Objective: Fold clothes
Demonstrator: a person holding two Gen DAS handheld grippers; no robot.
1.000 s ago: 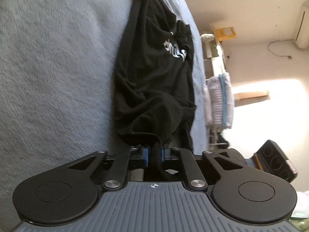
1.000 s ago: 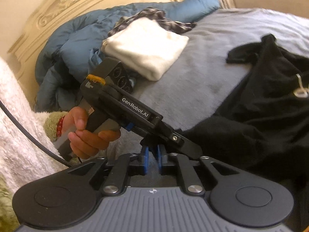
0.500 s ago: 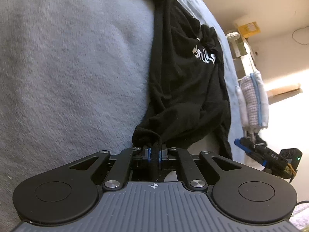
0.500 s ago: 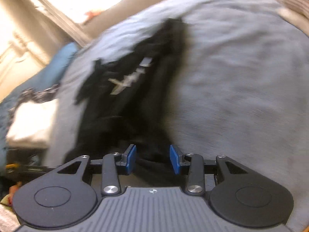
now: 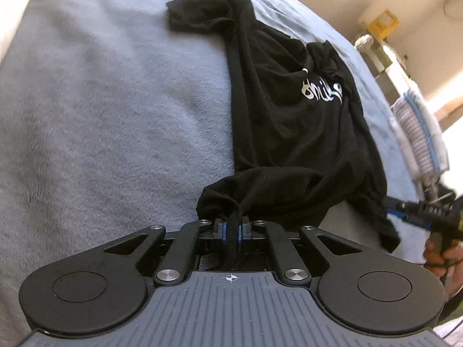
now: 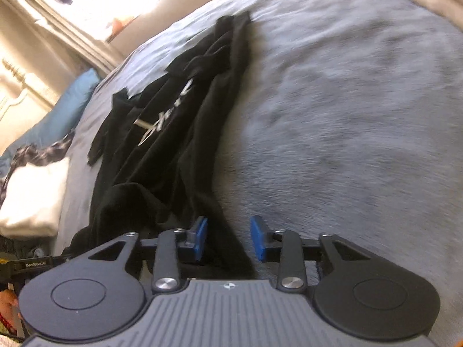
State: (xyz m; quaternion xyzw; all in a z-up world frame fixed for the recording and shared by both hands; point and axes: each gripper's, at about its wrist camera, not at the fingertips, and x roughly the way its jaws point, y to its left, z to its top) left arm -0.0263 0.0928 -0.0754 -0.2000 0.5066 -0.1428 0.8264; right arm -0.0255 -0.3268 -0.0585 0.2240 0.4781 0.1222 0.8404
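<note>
White "nike", perhaps — on black shirt [image 5: 289, 121]

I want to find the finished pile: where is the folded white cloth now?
In the right wrist view the folded white cloth lies at the far left on the grey blanket, left of the black shirt, beside the blue duvet.

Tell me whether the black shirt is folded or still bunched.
Bunched: the black shirt lies crumpled lengthwise on the grey blanket, one corner pinched in the left gripper.
</note>
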